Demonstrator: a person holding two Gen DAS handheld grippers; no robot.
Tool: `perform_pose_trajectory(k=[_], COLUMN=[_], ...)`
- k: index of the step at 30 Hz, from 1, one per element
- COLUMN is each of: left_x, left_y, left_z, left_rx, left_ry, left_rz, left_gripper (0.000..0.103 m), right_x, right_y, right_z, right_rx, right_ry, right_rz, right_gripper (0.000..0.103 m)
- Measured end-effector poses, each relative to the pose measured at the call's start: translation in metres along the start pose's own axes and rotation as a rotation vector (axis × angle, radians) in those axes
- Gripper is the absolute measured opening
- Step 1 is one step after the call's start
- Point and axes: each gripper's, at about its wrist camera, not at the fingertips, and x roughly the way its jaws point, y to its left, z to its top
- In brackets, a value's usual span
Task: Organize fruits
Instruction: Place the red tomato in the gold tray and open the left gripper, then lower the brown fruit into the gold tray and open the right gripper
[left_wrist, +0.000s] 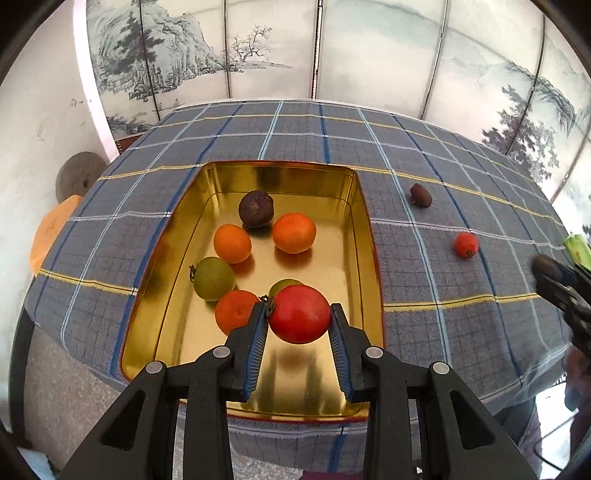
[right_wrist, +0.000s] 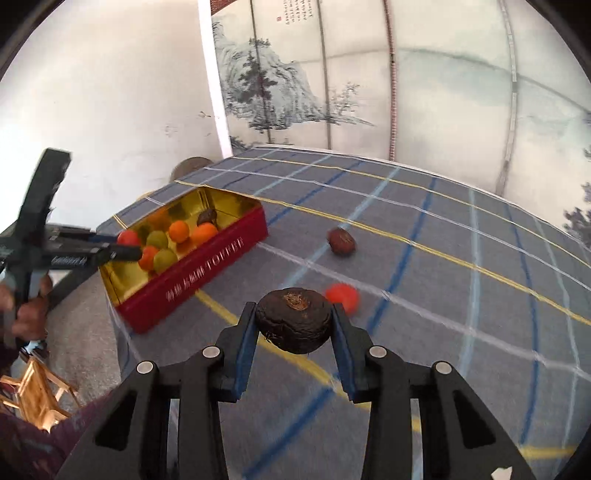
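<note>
My left gripper (left_wrist: 300, 308) is shut on a red tomato (left_wrist: 300, 321) and holds it over the near end of a gold-lined tin (left_wrist: 364, 236). In the tin lie a dark round fruit (left_wrist: 256, 208), two oranges (left_wrist: 294, 233), a green fruit (left_wrist: 214, 278), an orange-red one (left_wrist: 234, 310) and a half-hidden green one. My right gripper (right_wrist: 294, 314) is shut on a dark brown round fruit (right_wrist: 293, 325), above the checked cloth and to the right of the tin's red wall (right_wrist: 207, 269). A brown date (right_wrist: 342, 240) and a small red fruit (right_wrist: 341, 297) lie loose on the cloth.
The checked cloth (left_wrist: 424, 155) covers a round table whose edge drops off close behind both grippers. A painted folding screen (left_wrist: 277, 48) stands behind the table. A wooden chair (right_wrist: 37, 391) is low at the left, and a person's hand (right_wrist: 29, 314) holds the left gripper.
</note>
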Motion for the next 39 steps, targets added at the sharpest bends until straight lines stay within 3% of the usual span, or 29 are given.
perform_pose_trajectory(k=[6,24,27,29,31,39], left_x=[0.013,0.050,0.049,0.044,0.038,0.022], left_y=[0.002,0.013,0.014,0.014,0.014,0.014], left_z=[0.013,0.032,0.031,0.032,0.032,0.030], left_rx=[0.006,0.021,0.024,0.024,0.023,0.030], left_ry=[-0.003,0.009,0.001,-0.018,-0.051,-0.097], left_rz=[0.010,0.115,0.127,0.128,0.137,0.154], left_gripper=[0.035,0.038,0.045,0.063,0.072,0.074], right_x=[-0.028,-0.026,-0.026,-0.026,-0.026,-0.026], right_y=[-0.006,0.001,0.001,0.003,0.004,0.014], right_z=[-0.018,-0.022,-0.021,-0.021,-0.019,-0.009], right_rx=[0.012,0.020,0.017,0.016,0.014,0.001], right_ry=[0.004,0.024,0.023,0.022,0.023,0.014], right_rz=[-0.048,-0.035,-0.034,-0.032,-0.030,-0.004], right_gripper=[0.036,0.036,0.036,0.036,0.036,0.036])
